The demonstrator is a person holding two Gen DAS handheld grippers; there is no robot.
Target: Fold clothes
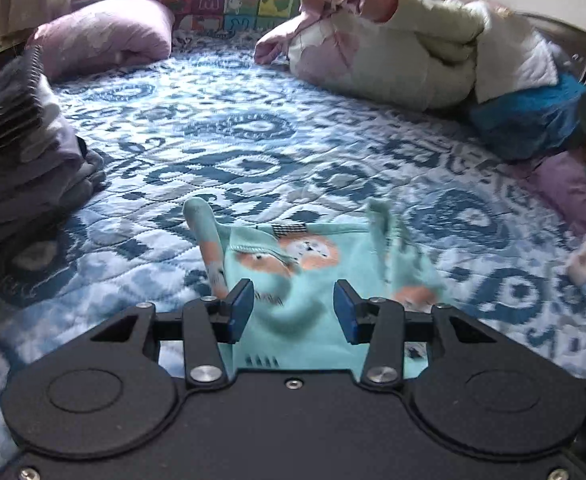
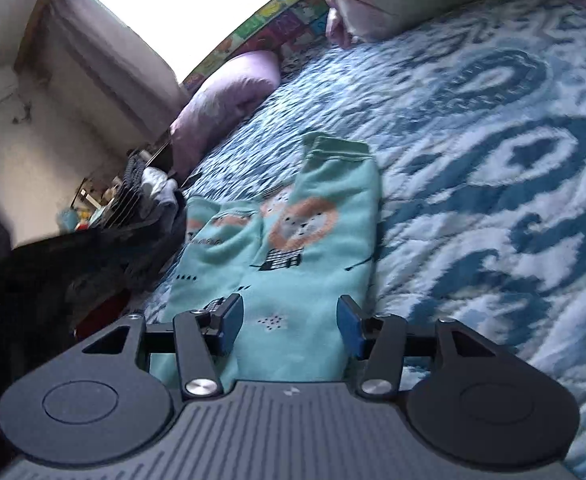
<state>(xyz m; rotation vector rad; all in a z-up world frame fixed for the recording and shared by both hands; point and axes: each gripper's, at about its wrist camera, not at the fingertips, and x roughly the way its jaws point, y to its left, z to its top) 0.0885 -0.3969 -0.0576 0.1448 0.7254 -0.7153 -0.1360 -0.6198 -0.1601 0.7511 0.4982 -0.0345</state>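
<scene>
A small mint-green child's garment with orange lion prints (image 1: pixel 293 264) lies on the blue-and-white patterned quilt (image 1: pixel 253 128), bunched and partly folded. My left gripper (image 1: pixel 293 312) is open just above its near part, the cloth showing between the blue pads. In the right wrist view the same garment (image 2: pixel 293 240) lies spread on the quilt (image 2: pixel 493 160), one hemmed end pointing away. My right gripper (image 2: pixel 289 326) is open over the garment's near edge, holding nothing.
A stack of dark and grey folded clothes (image 1: pixel 17 152) sits at the left. A lilac pillow (image 1: pixel 105 36) and a bundled cream-pink duvet (image 1: pixel 405 56) lie at the far side. A blue cloth (image 1: pixel 533 116) and purple items are at the right.
</scene>
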